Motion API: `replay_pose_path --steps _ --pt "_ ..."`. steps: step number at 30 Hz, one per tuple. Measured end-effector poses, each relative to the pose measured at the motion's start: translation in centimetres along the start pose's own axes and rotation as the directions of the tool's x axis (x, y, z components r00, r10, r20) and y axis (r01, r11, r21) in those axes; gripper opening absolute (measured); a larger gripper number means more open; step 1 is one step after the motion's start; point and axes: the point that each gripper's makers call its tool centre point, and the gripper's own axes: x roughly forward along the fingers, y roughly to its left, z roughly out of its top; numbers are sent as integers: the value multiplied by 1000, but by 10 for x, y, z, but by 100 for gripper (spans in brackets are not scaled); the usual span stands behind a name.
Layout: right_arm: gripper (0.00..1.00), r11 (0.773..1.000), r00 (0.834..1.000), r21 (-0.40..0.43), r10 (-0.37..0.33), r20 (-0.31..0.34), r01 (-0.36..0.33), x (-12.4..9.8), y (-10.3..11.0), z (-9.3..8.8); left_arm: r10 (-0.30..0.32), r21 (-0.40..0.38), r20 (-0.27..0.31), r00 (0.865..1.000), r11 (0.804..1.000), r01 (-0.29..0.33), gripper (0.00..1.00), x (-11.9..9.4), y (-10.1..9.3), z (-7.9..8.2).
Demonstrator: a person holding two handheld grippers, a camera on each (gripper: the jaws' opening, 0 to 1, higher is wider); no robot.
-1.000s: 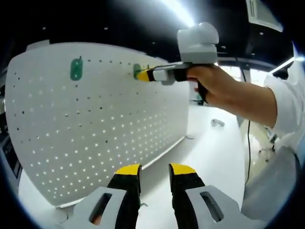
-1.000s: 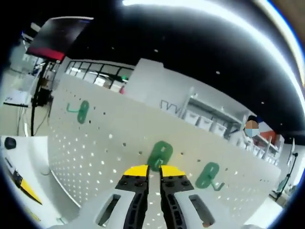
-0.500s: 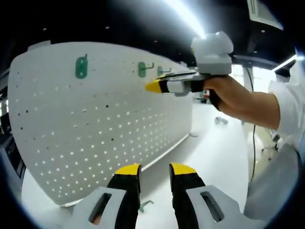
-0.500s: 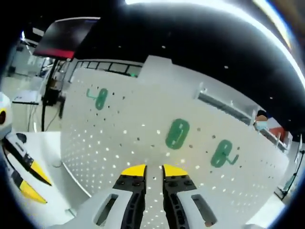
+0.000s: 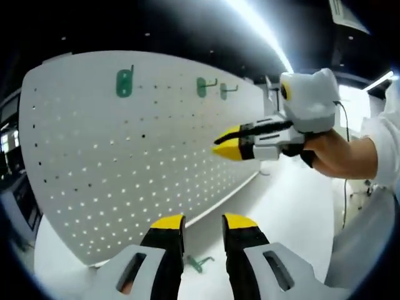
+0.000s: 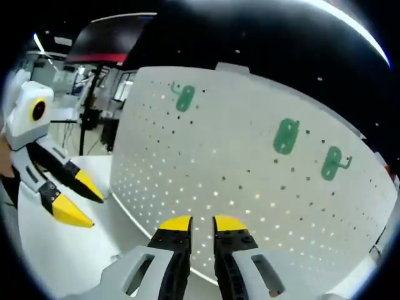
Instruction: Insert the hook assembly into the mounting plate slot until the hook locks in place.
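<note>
A white pegboard (image 5: 125,156) (image 6: 250,175) stands upright on the table. Three green hook plates hang near its top edge: one at the far end (image 5: 125,81) (image 6: 184,98), a middle one (image 5: 203,86) (image 6: 286,135) and one beside it (image 5: 224,90) (image 6: 332,164). Another green hook (image 5: 199,262) lies loose on the table at the board's foot. My right gripper (image 5: 226,144) (image 6: 202,223) hovers in front of the board, well below the hung hooks, jaws slightly apart and empty. My left gripper (image 5: 203,222) (image 6: 74,199) is open and empty, low over the table.
The white table (image 5: 281,206) (image 6: 69,256) runs along the board's foot. A person's hand and white sleeve (image 5: 350,153) hold the right gripper. Dark shelving and a monitor (image 6: 106,47) stand behind the board.
The right gripper has drawn back from the middle green hook plate and dropped lower, away from the board. The plate stays on the board. The loose hook on the table has come into view.
</note>
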Motion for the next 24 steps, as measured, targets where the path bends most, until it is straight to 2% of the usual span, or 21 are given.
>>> replay_pose_path --steps 6,10,15,24 --pt "11 998 997 -7 69 -36 -69 3 24 -20 9 0 -6 1000 1000 -10 25 -1 3 -2" --pt "11 990 989 -8 137 -63 -138 7 47 -36 11 -1 -12 1000 1000 -11 24 -1 4 -4" --pt "11 970 966 15 244 -86 -244 11 79 -54 12 3 -18 1000 1000 -12 24 -1 4 -5" --pt "9 944 932 60 331 -151 -325 20 104 -83 13 5 -24 1000 1000 -13 25 -1 5 -6"
